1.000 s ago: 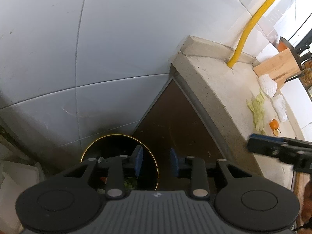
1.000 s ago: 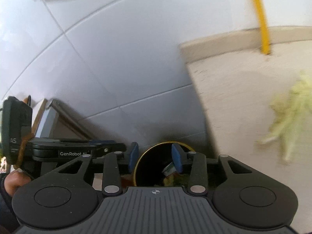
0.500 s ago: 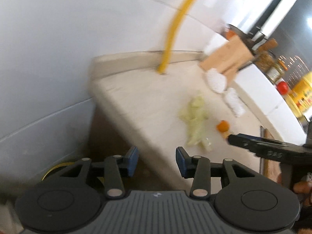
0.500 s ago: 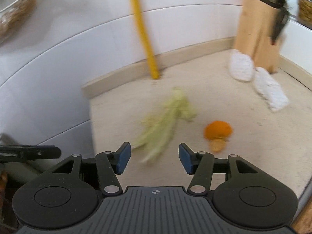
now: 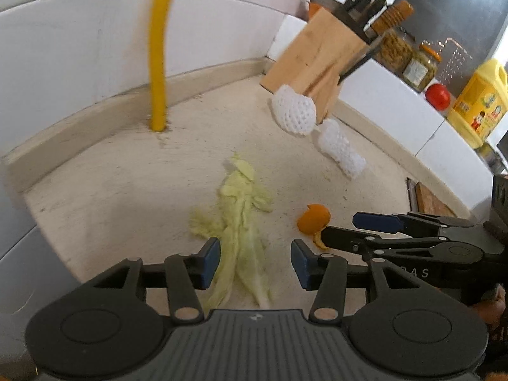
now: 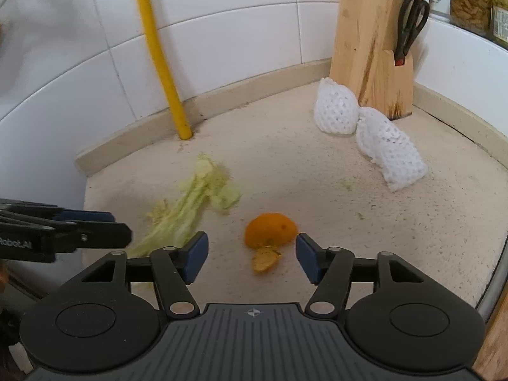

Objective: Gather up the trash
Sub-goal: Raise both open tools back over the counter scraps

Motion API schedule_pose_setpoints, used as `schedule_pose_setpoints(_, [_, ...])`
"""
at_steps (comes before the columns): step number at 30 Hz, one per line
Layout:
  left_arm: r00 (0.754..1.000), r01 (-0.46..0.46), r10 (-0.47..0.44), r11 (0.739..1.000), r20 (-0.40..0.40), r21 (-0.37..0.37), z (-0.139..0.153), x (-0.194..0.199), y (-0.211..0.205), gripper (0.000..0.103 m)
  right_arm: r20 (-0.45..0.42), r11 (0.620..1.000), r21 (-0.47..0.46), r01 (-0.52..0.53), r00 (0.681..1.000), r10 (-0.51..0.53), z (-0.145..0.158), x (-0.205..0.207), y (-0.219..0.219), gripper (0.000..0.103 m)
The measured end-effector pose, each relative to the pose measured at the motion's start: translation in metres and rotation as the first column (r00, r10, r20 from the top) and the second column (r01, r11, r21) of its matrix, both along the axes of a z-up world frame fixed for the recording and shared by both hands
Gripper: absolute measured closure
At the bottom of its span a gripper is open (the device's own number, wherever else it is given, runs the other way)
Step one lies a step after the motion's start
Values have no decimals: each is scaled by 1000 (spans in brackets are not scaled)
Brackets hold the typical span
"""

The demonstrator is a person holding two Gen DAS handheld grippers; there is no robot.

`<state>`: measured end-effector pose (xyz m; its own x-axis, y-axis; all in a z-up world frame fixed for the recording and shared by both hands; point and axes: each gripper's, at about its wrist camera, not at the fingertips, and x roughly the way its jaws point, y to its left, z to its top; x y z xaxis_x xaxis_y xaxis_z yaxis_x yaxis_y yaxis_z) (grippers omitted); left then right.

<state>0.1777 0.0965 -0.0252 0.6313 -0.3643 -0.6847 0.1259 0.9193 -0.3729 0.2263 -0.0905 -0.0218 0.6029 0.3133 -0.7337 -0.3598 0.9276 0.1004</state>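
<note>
Both grippers hang over a speckled beige countertop (image 6: 317,171) in a tiled corner, and both have just been opening their jaws. The left gripper (image 5: 255,262) stands partly open over the stalk end of a pale green cabbage leaf (image 5: 239,222); in the left wrist view the leaf lies between the blue pads, but they do not press on it — nothing is held. The right gripper (image 6: 252,258) stands wider, its pads either side of an orange peel (image 6: 270,230) with a smaller peel scrap (image 6: 265,260) just in front of it; neither pad touches the peel.

Taking the yellow pipe (image 6: 158,60) that rises from the counter by the wall as the mark: the cabbage leaf lies in front of its foot, stretching toward the cameras. The orange peel sits to the right of the leaf, apart from it. Farther right of the pipe, two white foam fruit nets (image 6: 336,111) (image 6: 390,155) lie touching each other, the rear one against the foot of a wooden knife block (image 6: 365,38) in the corner, which holds black scissors (image 6: 411,22). On the ledge beyond the block the left wrist view shows glass jars (image 5: 420,65), a red tomato (image 5: 438,95) and a yellow oil bottle (image 5: 476,104).
</note>
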Motion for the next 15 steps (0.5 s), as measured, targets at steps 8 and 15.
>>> schedule_pose_setpoints(8, [999,14,-12,999,-31,50,-10,25,-21,57,-28,999,4,-36,999,36,-10,18,-4,32])
schedule_pose_setpoints(15, [999,31,-27,997,-43,77,-19,43,-29,57,-41,998,1,-58,997,58,-17,28,-2,36])
